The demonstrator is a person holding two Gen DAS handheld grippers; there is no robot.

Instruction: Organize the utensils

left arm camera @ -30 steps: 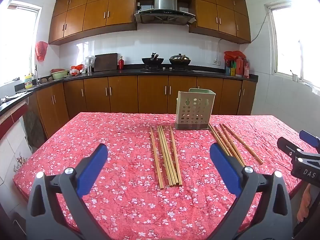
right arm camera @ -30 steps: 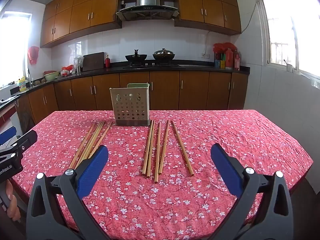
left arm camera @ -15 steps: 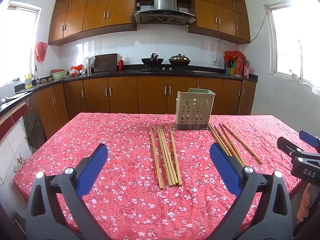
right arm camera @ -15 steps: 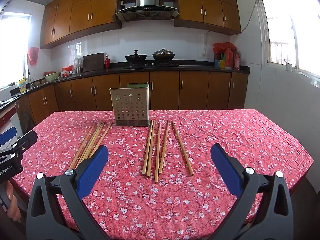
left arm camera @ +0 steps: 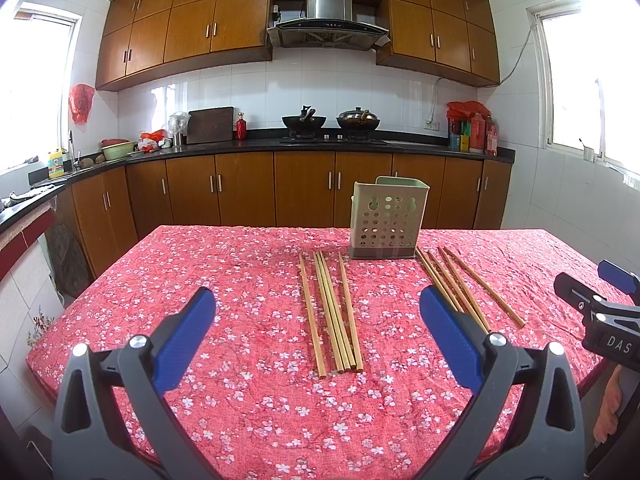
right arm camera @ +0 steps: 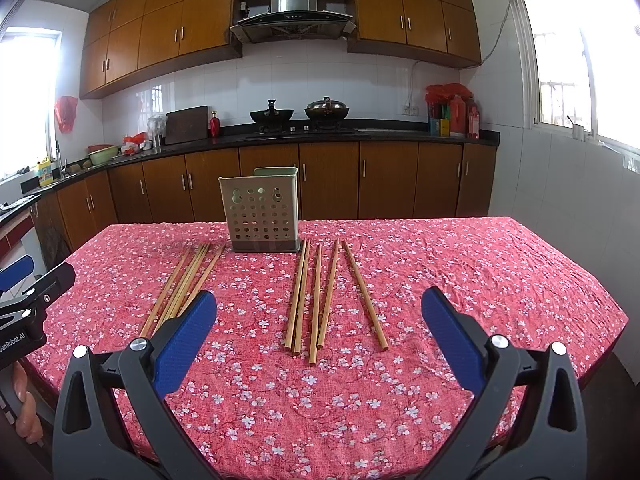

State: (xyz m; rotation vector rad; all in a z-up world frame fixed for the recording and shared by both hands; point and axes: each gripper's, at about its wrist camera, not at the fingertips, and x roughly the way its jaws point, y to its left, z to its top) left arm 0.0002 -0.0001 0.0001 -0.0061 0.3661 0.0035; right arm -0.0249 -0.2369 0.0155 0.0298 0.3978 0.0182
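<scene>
Chopsticks [left arm camera: 334,312] flat mid-frame on tabletop [left arm camera: 240,280], below holder [left arm camera: 386,220]: light, stiff, slippery. Best pinched mid-length. Left claw [left arm camera: 316,340] and right claw [right arm camera: 318,338] both spread wide, empty.

- Left gripper [left arm camera: 316,332]: two dark grey plastic arms with triangular cut-outs, each tipped by a ribbed blue pad; silver screw heads sit behind the pads.
- Right gripper [right arm camera: 318,330]: the same build, with blue pads, grey arms and paired silver screws on either side.
- Right gripper seen from the left wrist camera: black body with white lettering "DAS".
- Left gripper seen from the right wrist camera: black body with white lettering ending "Robot.AI".
</scene>
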